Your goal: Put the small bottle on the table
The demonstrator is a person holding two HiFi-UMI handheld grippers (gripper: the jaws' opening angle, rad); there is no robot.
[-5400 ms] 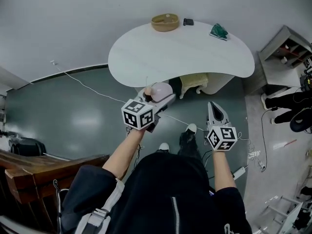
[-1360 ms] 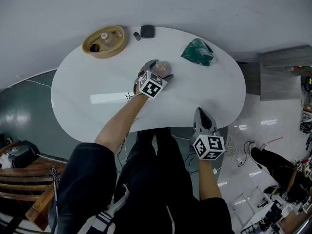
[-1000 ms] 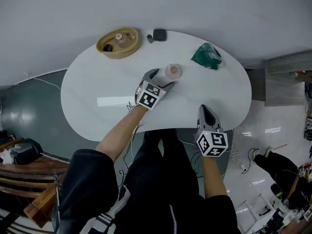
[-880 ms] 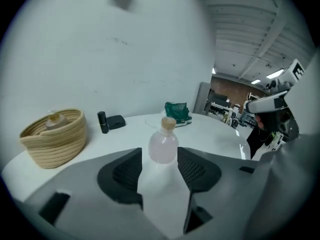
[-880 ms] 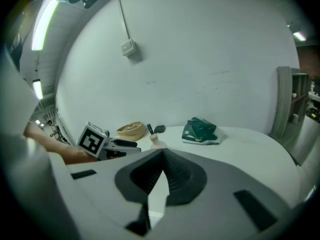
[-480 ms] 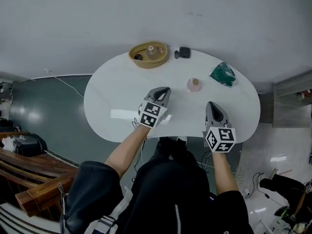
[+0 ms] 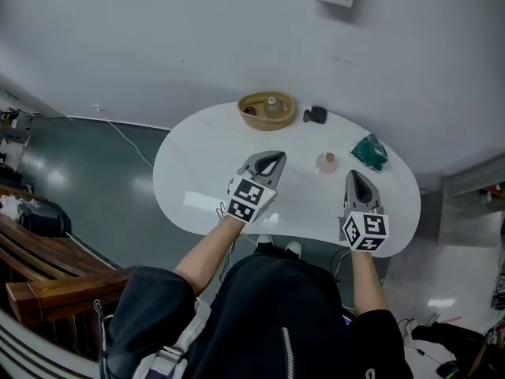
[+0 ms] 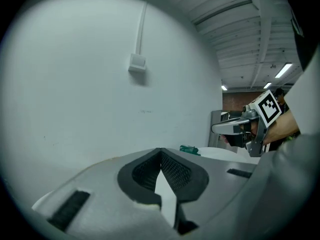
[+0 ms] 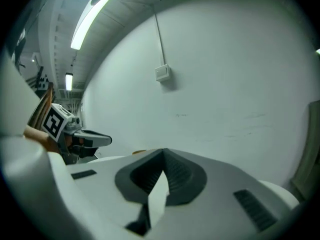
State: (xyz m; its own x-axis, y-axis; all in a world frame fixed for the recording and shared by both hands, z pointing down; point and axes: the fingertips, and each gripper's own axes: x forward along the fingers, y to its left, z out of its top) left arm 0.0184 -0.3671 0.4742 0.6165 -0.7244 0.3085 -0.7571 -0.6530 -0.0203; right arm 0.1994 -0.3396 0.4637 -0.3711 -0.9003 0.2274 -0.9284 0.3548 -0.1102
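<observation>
The left gripper [image 7: 271, 161] keeps its jaws pressed together, empty, above the white rounded desk [image 7: 197, 172]. The small pale tan-capped bottle [image 7: 326, 163] stands on the desk between the grippers, clear of both. It is nearer the right gripper [image 7: 353, 180], whose jaws likewise close on nothing.

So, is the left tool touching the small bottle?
Apart. The head view shows bare table between the left tool and the small bottle.
</observation>
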